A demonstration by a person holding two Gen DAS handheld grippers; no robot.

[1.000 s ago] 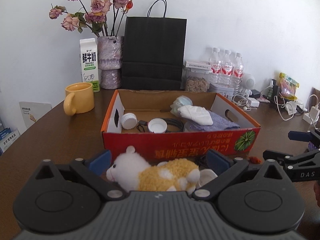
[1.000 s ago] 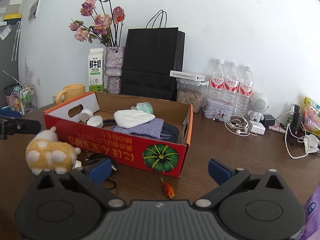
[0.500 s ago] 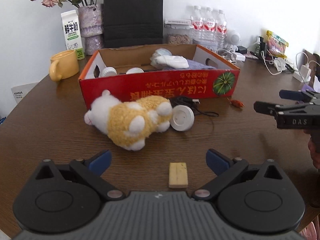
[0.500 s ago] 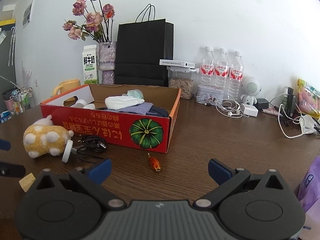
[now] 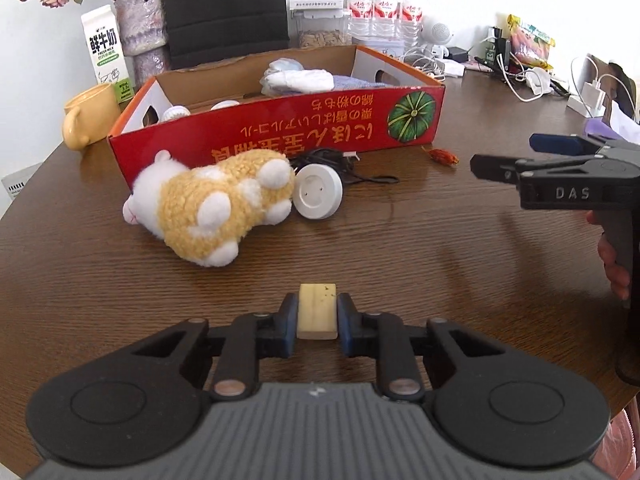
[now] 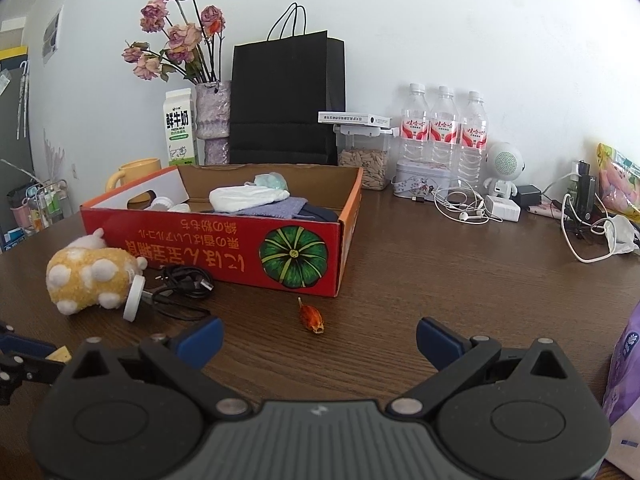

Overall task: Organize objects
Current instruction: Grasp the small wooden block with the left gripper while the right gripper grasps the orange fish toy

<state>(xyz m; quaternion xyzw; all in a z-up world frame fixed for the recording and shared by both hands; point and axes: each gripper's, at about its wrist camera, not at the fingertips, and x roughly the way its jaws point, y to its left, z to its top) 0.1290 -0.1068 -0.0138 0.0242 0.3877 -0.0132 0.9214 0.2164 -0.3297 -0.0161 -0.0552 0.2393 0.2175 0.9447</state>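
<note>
Left tool [image 5: 317, 322] has just closed onto a wooden block [image 5: 317, 312]; right tool [image 6: 319, 338] gapes wide.

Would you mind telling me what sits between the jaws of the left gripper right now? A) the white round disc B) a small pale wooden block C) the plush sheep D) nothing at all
B: in the left wrist view the left gripper has its blue jaws drawn in against both sides of the small wooden block, while the plush sheep and white disc lie farther off on the table.
</note>
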